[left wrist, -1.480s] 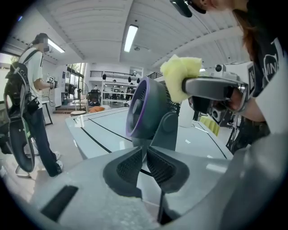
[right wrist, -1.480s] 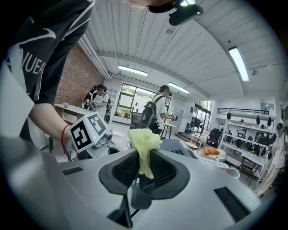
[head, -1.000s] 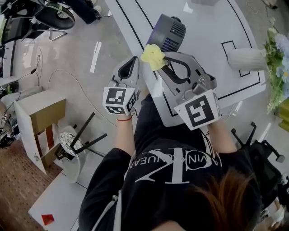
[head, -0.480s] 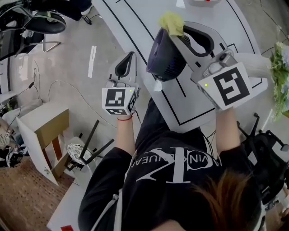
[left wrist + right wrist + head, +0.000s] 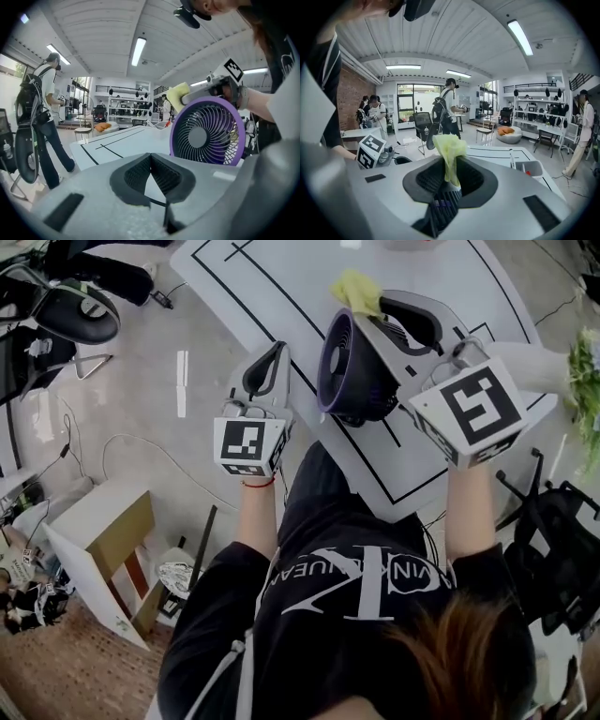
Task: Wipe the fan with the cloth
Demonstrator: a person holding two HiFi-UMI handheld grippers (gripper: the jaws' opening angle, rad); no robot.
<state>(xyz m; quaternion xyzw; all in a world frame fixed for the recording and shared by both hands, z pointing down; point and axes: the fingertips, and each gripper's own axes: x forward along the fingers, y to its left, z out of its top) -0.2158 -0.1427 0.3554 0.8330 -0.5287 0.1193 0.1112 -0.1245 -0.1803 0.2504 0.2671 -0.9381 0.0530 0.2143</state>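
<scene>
Above the near edge of the white table (image 5: 281, 296), the purple fan (image 5: 349, 367) is seen upright, its front grille turned towards the left gripper (image 5: 272, 357), whose jaws are pressed together with nothing between them. The yellow cloth (image 5: 355, 289) is pinched in the closed jaws of the right gripper (image 5: 373, 313), which is laid over the fan's top and rear. A dark ribbed part is seen just under the cloth in the right gripper view; whether it is clamped too cannot be told. Whether the fan's base is rested on the table is hidden.

Two risks may be judged from this. The fan could be tipped or pushed off the edge if the cloth is pressed sideways while nothing is braced against the housing. The cloth, held by a narrow fold, could be dragged from the jaws or snagged in the grille slots.
</scene>
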